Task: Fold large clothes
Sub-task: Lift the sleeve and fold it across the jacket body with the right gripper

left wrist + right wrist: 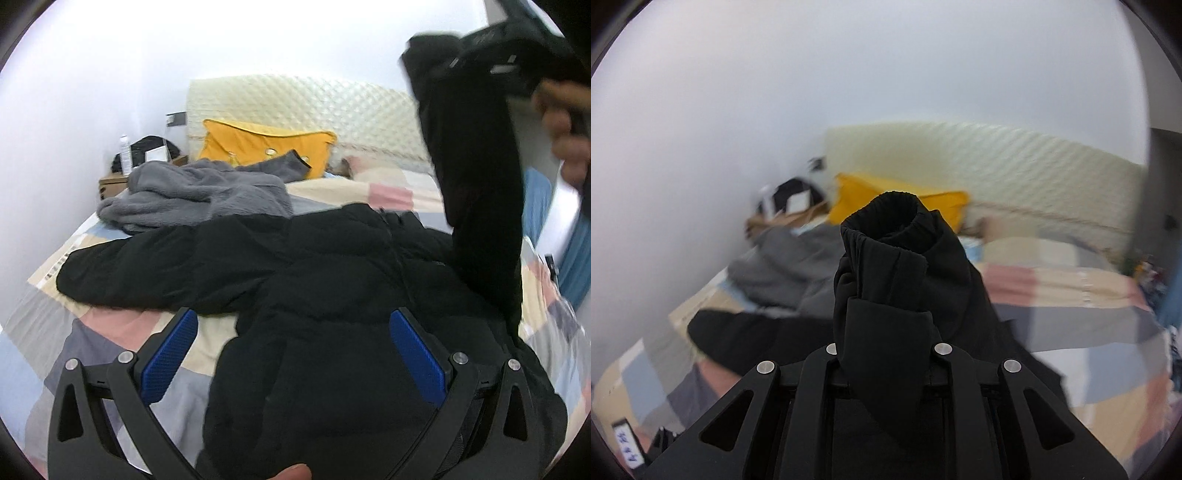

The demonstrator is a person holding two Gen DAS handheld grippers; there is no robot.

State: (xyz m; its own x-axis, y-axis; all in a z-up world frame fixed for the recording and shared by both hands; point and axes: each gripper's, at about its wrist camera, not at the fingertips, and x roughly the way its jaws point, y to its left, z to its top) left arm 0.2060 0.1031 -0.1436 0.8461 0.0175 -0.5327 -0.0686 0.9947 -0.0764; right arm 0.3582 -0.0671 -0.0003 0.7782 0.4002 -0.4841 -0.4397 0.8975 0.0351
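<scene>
At the far left of the left wrist view, a small wooden bedside table (110, 182) stands against the white wall, carrying a clear bottle (125, 153) and a black bag (153, 146). Next to it on the bed (110, 332), whose cover is a patchwork of pink, cream, grey and pale blue, a grey fleece garment (199, 195) lies crumpled near the head end. Behind that a yellow pillow (258, 142) leans on the padded cream headboard (314, 99).

The black puffer jacket (325, 280) is spread across the middle of the bed, one sleeve stretched out flat toward the left. The left gripper (293, 354) hangs over the jacket's lower part with its blue pads (168, 360) standing wide apart and nothing pinched between them; the left pad is over bare bedcover, the right one over the jacket. A fingertip (291, 472) shows at the bottom edge.

Further right, the jacket's other sleeve (480, 192) rises steeply off the bed, lifted by the right gripper (436, 55) at the upper right, with a hand (565, 125) behind it. In the right wrist view that gripper (886, 354) is nearly closed, clamped on the bunched sleeve fabric, and the elastic cuff (897, 218) sticks out beyond its tips. A blue curtain (576, 258) hangs at the far right.
</scene>
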